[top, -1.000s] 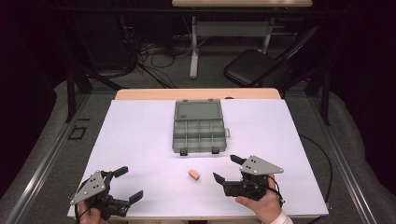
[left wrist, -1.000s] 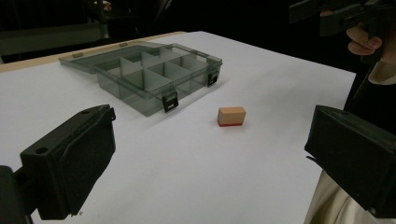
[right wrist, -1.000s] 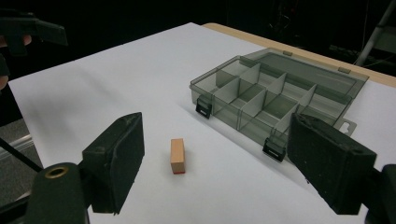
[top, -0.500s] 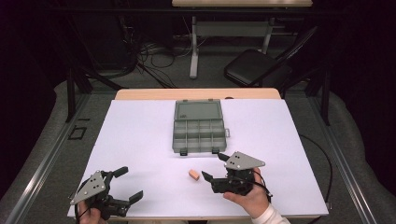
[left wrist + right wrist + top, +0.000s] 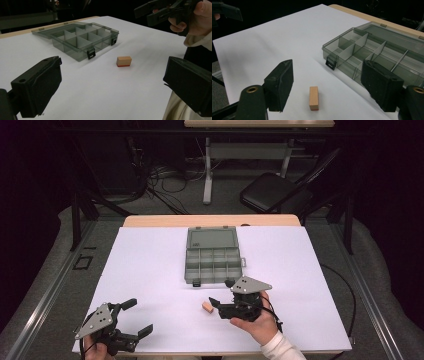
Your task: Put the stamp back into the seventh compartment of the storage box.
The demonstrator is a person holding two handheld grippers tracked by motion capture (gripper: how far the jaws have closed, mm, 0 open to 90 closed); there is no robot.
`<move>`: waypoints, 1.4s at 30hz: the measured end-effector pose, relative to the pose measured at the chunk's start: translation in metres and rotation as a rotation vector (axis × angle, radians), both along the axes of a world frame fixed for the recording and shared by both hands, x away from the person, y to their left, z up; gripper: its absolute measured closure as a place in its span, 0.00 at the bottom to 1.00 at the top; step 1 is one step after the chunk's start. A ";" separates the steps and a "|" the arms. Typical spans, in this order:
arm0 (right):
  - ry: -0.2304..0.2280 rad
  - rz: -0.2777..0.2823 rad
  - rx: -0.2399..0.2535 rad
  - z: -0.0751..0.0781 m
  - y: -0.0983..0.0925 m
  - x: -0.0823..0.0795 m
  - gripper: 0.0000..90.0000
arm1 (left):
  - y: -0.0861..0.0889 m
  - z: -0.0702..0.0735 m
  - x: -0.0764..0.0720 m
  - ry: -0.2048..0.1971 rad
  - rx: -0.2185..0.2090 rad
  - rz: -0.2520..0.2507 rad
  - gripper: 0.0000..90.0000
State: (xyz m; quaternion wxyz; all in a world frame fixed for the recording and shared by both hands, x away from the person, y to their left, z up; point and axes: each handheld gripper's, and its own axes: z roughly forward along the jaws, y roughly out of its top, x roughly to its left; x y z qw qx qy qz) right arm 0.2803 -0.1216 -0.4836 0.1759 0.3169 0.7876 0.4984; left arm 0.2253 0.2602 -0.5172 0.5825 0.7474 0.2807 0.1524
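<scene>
Block [image 5: 207, 307], small and wooden with a reddish underside, is lying on the white tabletop [image 5: 150, 265] just in front of the organiser box [image 5: 214, 256], apart from the box's near wall and a little left of its left latch. Nothing is touching it.

Box is the landmark: it is sitting open at the middle of the tabletop, its lid lying flat behind it and its grey compartments showing.

Right gripper [image 5: 218, 302] is hovering in front of the box, just right of the block, with a hand [image 5: 255, 322] wrapped around its body. Its jaws have just been closing, yet they are standing wide apart; in the right gripper view the block [image 5: 313, 98] is lying on the sheet in the gap ahead of the gripper [image 5: 329, 87], between the lines of the two jaws, and neither pad is pressing on it. The gripper is holding nothing.

Left gripper [image 5: 137, 317] is resting well to the left of the box and nearer the tabletop's front edge, well apart from the block. Its jaws are also spread wide, with nothing between them; in the left gripper view the block [image 5: 124, 61] is lying farther off, between that gripper [image 5: 112, 82] and the box [image 5: 80, 41].
</scene>
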 end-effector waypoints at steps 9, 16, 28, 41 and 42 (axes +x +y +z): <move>0.007 0.005 -0.014 -0.007 0.007 0.010 0.35 | 0.001 0.000 0.000 0.001 -0.001 0.001 0.02; 0.020 0.021 -0.013 -0.010 0.011 0.013 0.42 | 0.001 0.000 0.000 0.000 0.003 0.000 0.02; 0.062 0.036 -0.055 -0.024 0.020 0.017 0.54 | 0.000 -0.001 0.001 0.005 0.003 -0.004 0.02; 0.099 0.054 -0.119 -0.042 0.029 0.017 0.54 | 0.000 -0.001 0.001 0.008 0.005 -0.007 0.02; 0.102 0.059 -0.123 -0.043 0.030 0.016 0.54 | 0.000 -0.001 0.001 0.008 0.006 -0.008 0.02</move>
